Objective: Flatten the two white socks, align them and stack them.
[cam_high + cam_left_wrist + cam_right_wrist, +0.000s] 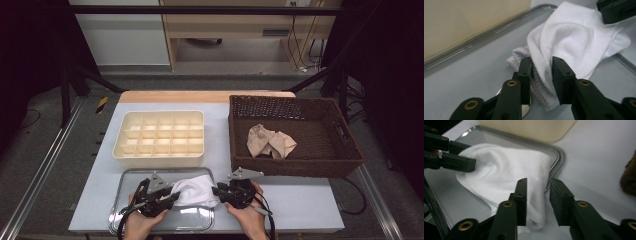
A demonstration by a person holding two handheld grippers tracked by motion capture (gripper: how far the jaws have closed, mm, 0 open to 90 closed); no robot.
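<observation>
A cream divided box (159, 138) stood just behind the metal tray (131, 175); a wicker basket (295, 165) holding a beige cloth (270, 141) sat to the right; nothing blocked either gripper. A white sock (194, 192) lay crumpled at the tray's right end, between the left gripper (172, 196) and right gripper (216, 190); each had its jaws part open, a fold of sock between them, the pads not visibly pressing; the sock was soft, ribbed at the cuff.
</observation>
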